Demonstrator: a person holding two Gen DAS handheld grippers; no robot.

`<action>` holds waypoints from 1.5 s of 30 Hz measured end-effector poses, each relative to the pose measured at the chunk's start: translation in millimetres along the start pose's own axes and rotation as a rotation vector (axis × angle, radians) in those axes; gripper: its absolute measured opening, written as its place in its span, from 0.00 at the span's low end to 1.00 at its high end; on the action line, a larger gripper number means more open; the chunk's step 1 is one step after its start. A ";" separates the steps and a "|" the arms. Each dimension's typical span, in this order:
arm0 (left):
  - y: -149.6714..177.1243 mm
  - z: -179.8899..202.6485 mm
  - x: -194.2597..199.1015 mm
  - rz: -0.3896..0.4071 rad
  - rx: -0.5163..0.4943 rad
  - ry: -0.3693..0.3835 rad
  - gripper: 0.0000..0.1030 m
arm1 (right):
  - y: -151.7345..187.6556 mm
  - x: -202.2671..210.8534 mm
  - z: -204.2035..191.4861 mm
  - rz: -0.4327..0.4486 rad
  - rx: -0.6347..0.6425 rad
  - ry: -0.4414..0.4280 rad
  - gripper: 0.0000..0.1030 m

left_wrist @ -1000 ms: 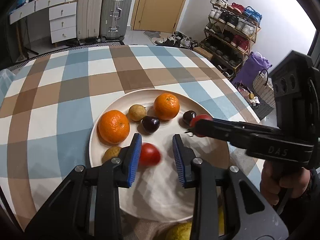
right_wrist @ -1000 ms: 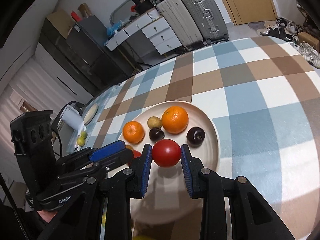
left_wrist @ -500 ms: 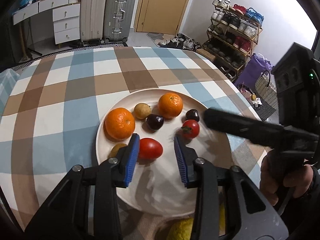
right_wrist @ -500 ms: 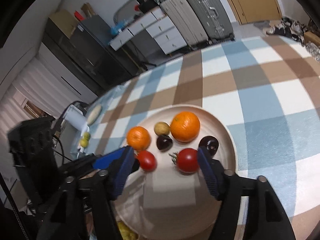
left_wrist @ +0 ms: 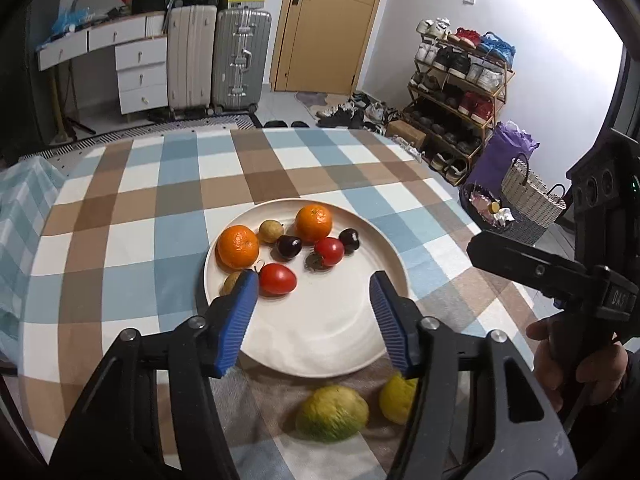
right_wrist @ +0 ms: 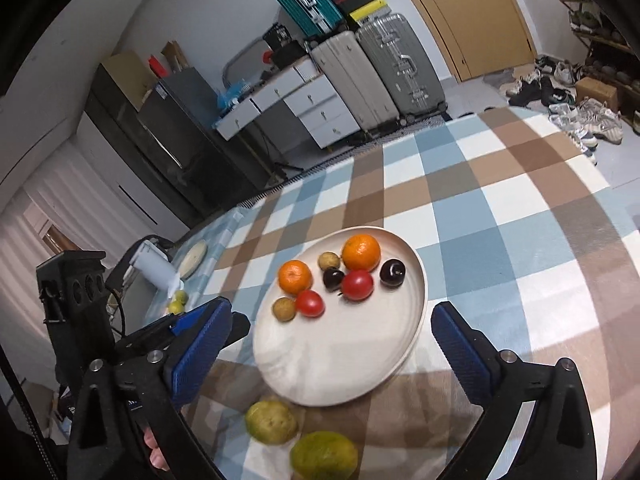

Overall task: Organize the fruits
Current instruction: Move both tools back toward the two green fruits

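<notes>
My left gripper (left_wrist: 312, 312) low centre of frame, jaws just been opening, nothing between; my right gripper (right_wrist: 332, 356) jaws just been opening, spread wide, empty. Two yellow-green fruits (left_wrist: 332, 412) off plate on cloth, bottom of frame, nearest. Plate (left_wrist: 328, 344) mid-frame; elongated tomato (left_wrist: 277, 279) just beside left pad, round tomato (left_wrist: 329, 251) further in, both resting on plate. Behind: dark plums (left_wrist: 289, 246), two oranges (left_wrist: 237, 246). Judge: drop step done. Next, I guess: grab loose fruits near plate rim, jaws need wide gap, watch rolling.
</notes>
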State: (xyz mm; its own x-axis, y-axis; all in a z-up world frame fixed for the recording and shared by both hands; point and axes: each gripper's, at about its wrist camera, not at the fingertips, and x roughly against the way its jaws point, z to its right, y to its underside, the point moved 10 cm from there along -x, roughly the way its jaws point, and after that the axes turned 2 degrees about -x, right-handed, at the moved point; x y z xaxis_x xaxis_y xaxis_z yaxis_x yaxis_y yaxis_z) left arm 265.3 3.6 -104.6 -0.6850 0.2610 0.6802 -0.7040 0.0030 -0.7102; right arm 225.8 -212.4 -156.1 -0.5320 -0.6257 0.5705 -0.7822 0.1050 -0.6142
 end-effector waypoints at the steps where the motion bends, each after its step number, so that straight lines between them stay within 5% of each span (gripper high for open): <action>1: 0.7 3.1 6.7 0.007 -0.003 -0.003 0.58 | 1.5 6.3 -1.9 0.005 0.003 0.000 1.00; 11: 19.1 21.5 61.6 0.065 0.009 -0.028 0.81 | 23.6 50.0 -30.9 0.063 0.049 -0.023 1.00; 19: 56.7 35.3 83.8 0.065 -0.006 -0.062 0.86 | 53.5 69.0 -45.0 0.101 0.122 0.016 1.00; 22: 72.3 32.6 89.4 0.072 0.020 -0.071 0.99 | 64.8 71.9 -43.5 0.100 0.123 0.032 1.00; 45: 131.1 -22.9 53.6 0.001 0.131 -0.103 0.99 | 123.4 9.5 -4.6 -0.104 0.013 0.050 1.00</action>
State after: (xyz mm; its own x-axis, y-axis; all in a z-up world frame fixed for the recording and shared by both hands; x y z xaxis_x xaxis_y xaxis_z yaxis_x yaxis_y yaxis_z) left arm 140.6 40.1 -165.3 -0.6965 0.1610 0.6993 -0.7172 -0.1244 -0.6857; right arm 122.7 -201.8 -223.9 -0.4638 -0.5935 0.6577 -0.8299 0.0312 -0.5570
